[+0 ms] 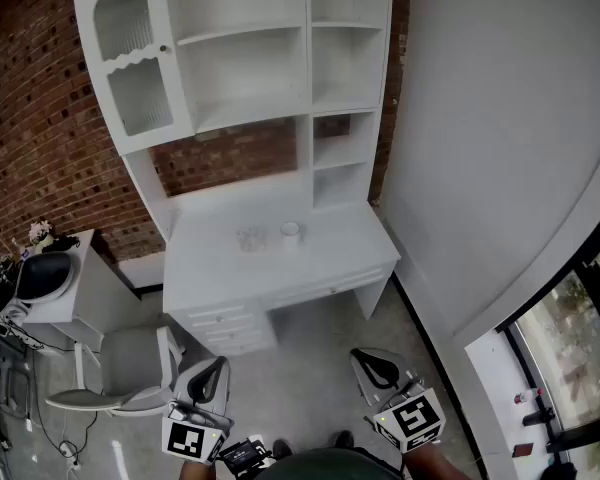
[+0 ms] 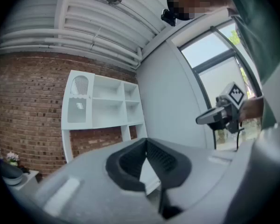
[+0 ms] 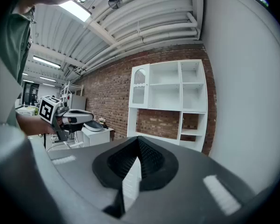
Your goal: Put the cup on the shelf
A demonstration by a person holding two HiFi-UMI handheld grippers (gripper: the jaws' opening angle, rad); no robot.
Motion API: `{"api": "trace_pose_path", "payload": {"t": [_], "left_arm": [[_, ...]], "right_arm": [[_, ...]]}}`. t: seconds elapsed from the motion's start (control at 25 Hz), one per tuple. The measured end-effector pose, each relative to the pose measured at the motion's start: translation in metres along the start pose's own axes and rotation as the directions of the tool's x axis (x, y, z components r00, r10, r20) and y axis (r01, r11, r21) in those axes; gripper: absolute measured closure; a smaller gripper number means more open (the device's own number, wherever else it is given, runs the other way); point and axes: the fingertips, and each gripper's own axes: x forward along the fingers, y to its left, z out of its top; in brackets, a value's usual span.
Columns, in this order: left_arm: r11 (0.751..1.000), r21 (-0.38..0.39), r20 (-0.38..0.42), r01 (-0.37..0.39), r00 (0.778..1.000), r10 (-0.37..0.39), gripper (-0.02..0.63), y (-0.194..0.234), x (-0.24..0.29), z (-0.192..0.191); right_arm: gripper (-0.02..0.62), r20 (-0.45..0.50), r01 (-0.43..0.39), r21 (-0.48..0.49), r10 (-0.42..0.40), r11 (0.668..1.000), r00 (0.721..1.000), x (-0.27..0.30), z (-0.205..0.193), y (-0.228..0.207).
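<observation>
A small white cup stands on the white desk, with a clear glass to its left. Above the desk rises the white shelf unit, which also shows in the left gripper view as the shelf unit and in the right gripper view as the shelf unit. Both grippers are held low, well short of the desk. My left gripper is shut and holds nothing. My right gripper is shut and empty too.
A grey chair stands left of the desk near my left gripper. A small white side table with a dark bowl is at the far left. A white wall runs along the right. Brick wall behind the shelf.
</observation>
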Motion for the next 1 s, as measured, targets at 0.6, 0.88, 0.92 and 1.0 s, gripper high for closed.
{"api": "trace_pose_path", "payload": {"t": [0.6, 0.88, 0.92, 1.0], "left_arm": [[1.0, -0.009, 0.015, 0.019, 1.0, -0.019, 0.603, 0.013, -0.027, -0.002], [1.0, -0.013, 0.007, 0.026, 1.0, -0.026, 0.603, 0.013, -0.028, -0.005], [1.0, -0.013, 0.004, 0.027, 1.0, -0.027, 0.603, 0.015, -0.027, -0.006], [0.999, -0.02, 0.006, 0.037, 0.999, -0.037, 0.603, 0.018, -0.025, -0.008]], "right_arm": [[0.591, -0.021, 0.016, 0.001, -0.016, 1.0, 1.0, 0.002, 0.002, 0.033], [0.591, -0.023, 0.008, 0.019, -0.008, 1.0, 1.0, 0.003, -0.001, 0.037], [0.59, -0.021, 0.005, 0.028, -0.005, 1.0, 1.0, 0.005, -0.001, 0.038], [0.589, -0.011, 0.007, 0.048, -0.006, 0.999, 1.0, 0.01, 0.0, 0.038]]}}
